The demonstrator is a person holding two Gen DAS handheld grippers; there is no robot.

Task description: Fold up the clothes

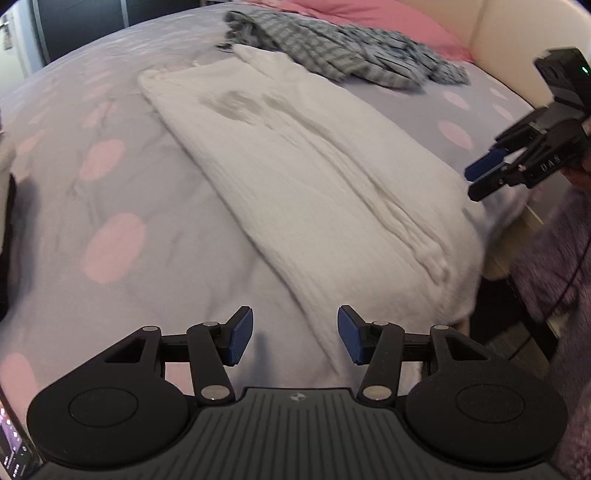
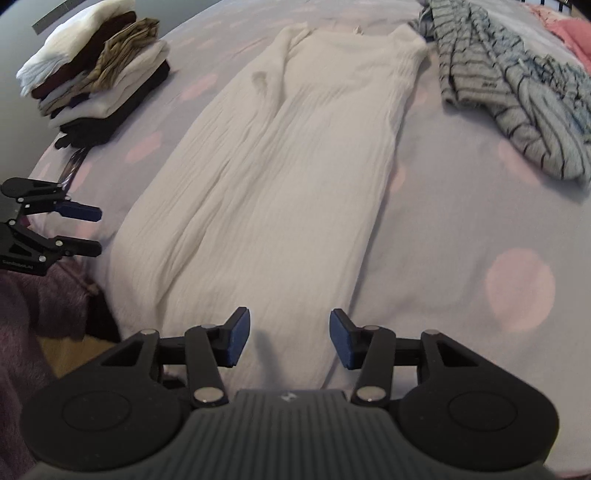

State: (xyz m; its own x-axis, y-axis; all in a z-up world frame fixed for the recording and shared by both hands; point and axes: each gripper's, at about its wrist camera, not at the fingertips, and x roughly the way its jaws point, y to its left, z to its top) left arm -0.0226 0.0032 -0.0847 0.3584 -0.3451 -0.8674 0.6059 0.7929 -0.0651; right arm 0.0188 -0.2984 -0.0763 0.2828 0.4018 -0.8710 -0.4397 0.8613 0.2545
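Nearby, bare bedspread (image 2: 461,206) beside dress (image 2: 273,177).

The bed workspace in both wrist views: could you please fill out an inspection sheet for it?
Surface: bed sheet, lilac with pink dots.
Job's things: white garment spread lengthwise, folded in half; striped garment crumpled beside it.
Clutter: stack of folded clothes at the far left.
Grippers: left hand-held gripper and right hand-held gripper both open, holding nothing.
Cables: thin black cable by the purple sleeve.
Surroundings: pink pillow, cream headboard.
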